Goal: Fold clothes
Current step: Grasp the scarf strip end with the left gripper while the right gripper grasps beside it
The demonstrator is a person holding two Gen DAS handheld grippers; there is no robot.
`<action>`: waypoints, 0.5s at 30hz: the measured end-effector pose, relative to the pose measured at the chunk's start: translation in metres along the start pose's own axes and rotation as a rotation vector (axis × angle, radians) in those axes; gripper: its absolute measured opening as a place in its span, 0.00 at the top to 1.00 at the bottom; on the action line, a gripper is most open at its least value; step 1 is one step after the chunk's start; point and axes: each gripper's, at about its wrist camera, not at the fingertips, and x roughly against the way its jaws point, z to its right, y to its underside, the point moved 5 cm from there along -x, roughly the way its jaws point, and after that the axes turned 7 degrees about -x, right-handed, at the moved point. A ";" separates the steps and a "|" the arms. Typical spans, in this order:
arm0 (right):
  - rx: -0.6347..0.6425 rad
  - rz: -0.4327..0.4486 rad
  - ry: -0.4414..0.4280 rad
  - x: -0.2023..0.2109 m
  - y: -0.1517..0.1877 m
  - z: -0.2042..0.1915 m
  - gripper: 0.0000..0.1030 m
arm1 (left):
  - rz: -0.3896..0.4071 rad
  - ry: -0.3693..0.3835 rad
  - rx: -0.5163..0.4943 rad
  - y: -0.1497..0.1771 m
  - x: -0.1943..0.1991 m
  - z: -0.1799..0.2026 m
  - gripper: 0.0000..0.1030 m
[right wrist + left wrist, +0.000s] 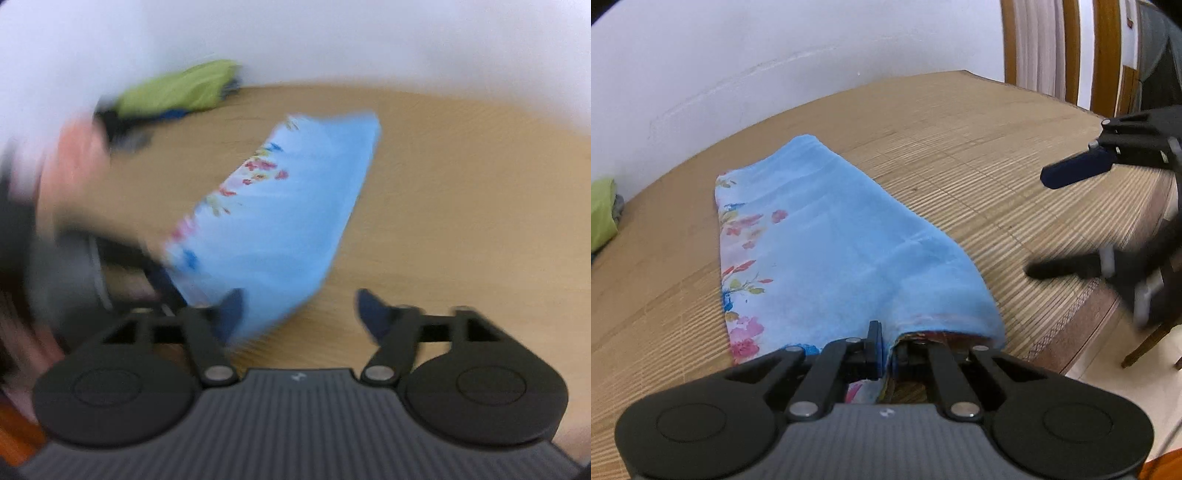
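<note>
We see a light blue garment with a flowered border, already folded into a long narrow strip, lying flat on a woven bamboo mat that covers the table. Its long axis runs straight away from our left hand-held gripper, from the near edge of the mat toward the white wall.

The left hand-held gripper is closed tight on the near end of the strip, with cloth pinched between its jaws. The right hand-held gripper has its jaws spread wide and holds nothing. In the left wrist view it hangs off to the right of the garment, above the mat and apart from the cloth; in its own blurred view the strip's near corner lies just ahead of it and to the left.

We judge that the left hand-held gripper is the nearer one, and that the next fold would carry the held end forward along the strip toward its far end.

A green garment lies well apart, by the wall.
</note>
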 end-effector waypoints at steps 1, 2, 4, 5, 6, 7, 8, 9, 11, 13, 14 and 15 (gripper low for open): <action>0.122 0.015 0.011 -0.001 0.007 -0.009 0.27 | -0.004 0.003 0.008 -0.001 0.000 -0.001 0.95; 0.204 0.013 0.012 -0.004 0.014 -0.018 0.27 | -0.008 0.009 0.013 -0.003 0.000 -0.003 0.95; 0.281 0.012 -0.023 -0.012 0.024 -0.034 0.27 | -0.013 0.023 0.025 -0.007 -0.001 -0.005 0.95; 0.315 0.013 -0.043 -0.017 0.029 -0.042 0.27 | -0.014 0.029 0.030 -0.008 -0.001 -0.007 0.95; 0.338 0.041 -0.036 -0.021 0.031 -0.049 0.27 | -0.013 0.029 0.029 -0.010 0.000 -0.007 0.95; 0.352 0.080 -0.013 -0.023 0.030 -0.054 0.27 | -0.012 0.027 0.024 -0.011 0.000 -0.007 0.95; 0.362 0.119 0.014 -0.027 0.028 -0.056 0.27 | -0.013 0.024 0.019 -0.012 0.001 -0.007 0.95; 0.369 0.154 0.039 -0.031 0.025 -0.058 0.27 | -0.013 0.019 0.012 -0.013 0.002 -0.008 0.95; 0.381 0.204 0.074 -0.040 0.017 -0.059 0.30 | -0.010 0.002 0.000 -0.013 0.004 -0.008 0.91; 0.380 0.193 0.056 -0.049 0.007 -0.056 0.82 | 0.000 -0.021 -0.010 -0.012 0.009 -0.009 0.89; 0.344 0.183 0.039 -0.050 0.000 -0.052 0.92 | 0.013 -0.039 -0.014 -0.011 0.013 -0.009 0.82; 0.301 0.175 0.026 -0.049 -0.007 -0.046 0.93 | 0.026 -0.058 -0.018 -0.009 0.016 -0.010 0.76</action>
